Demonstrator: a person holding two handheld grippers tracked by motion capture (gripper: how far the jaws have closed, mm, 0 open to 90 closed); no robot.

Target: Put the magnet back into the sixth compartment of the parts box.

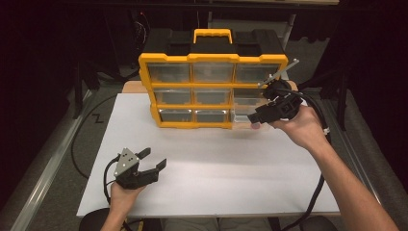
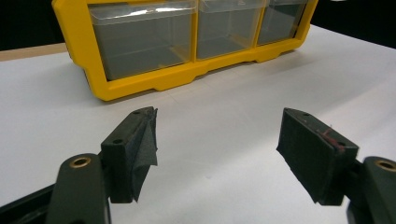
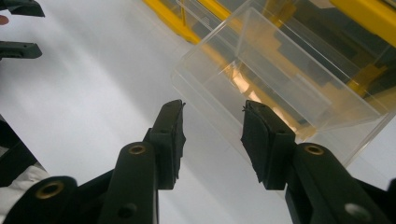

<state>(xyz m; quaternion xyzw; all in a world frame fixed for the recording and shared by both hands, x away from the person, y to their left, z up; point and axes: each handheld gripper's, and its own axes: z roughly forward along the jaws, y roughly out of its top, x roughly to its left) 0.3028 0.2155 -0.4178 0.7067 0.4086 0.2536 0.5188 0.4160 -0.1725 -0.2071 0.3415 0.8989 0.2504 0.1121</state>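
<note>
Currently, a clear drawer (image 3: 280, 88) is seen pulled partly out of the bottom-right slot of a yellow organizer (image 1: 211, 91) at the table's far side. The right gripper (image 3: 212, 137), jaws parted and empty, is held just in front of the drawer's near face, far closer than the left gripper (image 1: 153, 161), which is held open near the table's left front edge.

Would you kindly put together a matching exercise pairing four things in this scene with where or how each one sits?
Things:
1. yellow plastic organiser cabinet with clear drawers
2. clear plastic drawer
3. left gripper
4. right gripper

Places or states:
A. open, low over the white table's near left part
B. pulled partway out of the bottom right slot
C. open, at the front of the pulled-out drawer
D. standing upright at the far side of the table

Pairs: 1-D, 2-B, 3-A, 4-C
</note>
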